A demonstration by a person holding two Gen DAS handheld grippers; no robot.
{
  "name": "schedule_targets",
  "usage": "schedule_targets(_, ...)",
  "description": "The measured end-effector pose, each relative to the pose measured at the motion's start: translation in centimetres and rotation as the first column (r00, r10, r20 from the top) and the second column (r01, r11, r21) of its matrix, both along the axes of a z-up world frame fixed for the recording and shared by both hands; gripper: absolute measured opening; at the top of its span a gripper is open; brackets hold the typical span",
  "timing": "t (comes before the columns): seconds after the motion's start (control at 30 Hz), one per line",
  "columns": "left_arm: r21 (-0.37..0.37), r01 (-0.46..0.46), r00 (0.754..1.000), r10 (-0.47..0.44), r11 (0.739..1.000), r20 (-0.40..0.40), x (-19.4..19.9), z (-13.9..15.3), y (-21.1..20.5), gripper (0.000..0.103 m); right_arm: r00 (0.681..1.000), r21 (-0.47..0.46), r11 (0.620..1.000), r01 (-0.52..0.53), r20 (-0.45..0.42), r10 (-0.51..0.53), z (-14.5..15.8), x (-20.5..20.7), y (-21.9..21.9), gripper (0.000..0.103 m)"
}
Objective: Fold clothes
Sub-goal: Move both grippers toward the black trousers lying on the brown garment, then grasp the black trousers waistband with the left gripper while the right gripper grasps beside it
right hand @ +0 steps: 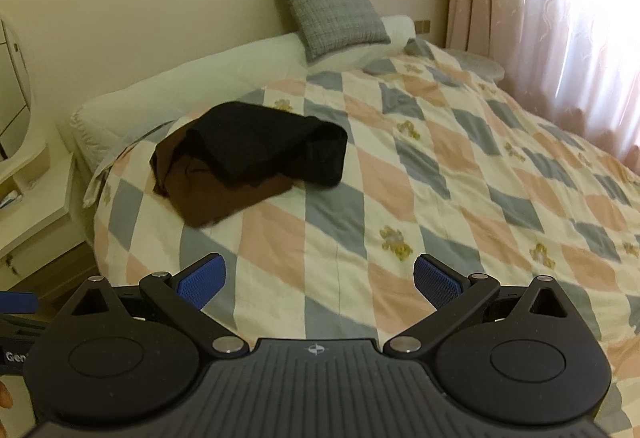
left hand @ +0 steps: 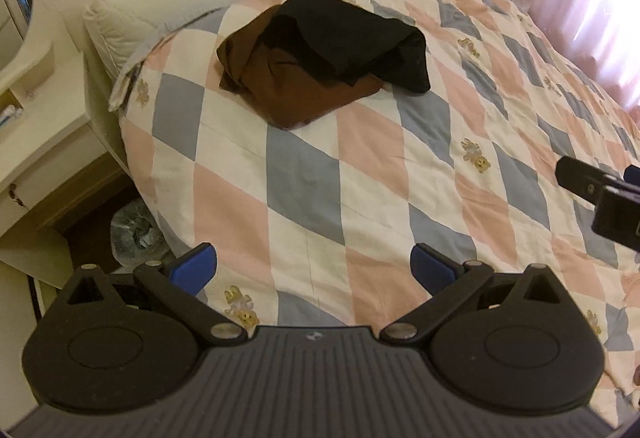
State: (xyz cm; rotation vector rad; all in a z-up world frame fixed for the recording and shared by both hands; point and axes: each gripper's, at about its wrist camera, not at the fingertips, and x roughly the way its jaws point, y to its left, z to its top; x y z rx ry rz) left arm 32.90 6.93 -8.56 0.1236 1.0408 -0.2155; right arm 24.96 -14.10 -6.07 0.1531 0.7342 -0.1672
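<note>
Quilt [left hand: 360,174] under crumpled black-and-brown clothes [left hand: 320,58]

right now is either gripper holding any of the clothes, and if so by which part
Nothing is held. The left gripper and right gripper are both open and empty above the quilt; the black garment and brown garment lie untouched in a heap farther up the bed.

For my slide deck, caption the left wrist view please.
Open left gripper faces a black garment piled on a brown garment on the checked quilt.
</note>
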Motion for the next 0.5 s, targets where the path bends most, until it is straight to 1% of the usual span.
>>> schedule_targets(0.17, -0.016, -0.002, 1.000, 0.002, 1.000, -0.015, 4.5, -1.6, 0.9, 0.102, 1.000, -0.060, 0.998, -0.008, -0.006, 0.007, -1.3, 3.3, 0.5, 0.103)
schedule_targets(0.4, -0.039, -0.004, 1.000, 0.003, 0.999, -0.029, 10.8, -3.9, 2.1, 0.101, 0.994, -0.183, 0.977, -0.110, -0.019, 0.108, -4.8, 8.8, 2.6, 0.103)
schedule_targets(0.47, -0.045, -0.005, 0.999, 0.003, 0.999, -0.033, 12.6, -4.6, 2.5, 0.101, 0.990, -0.212, 0.967, -0.142, -0.027, 0.140, -5.9, 10.7, 3.1, 0.102)
schedule_targets(0.5, -0.051, -0.005, 0.999, 0.003, 0.999, -0.035, 13.5, -5.0, 2.6, 0.101, 0.987, -0.227, 0.961, -0.158, -0.032, 0.155, -6.4, 11.5, 3.4, 0.099)
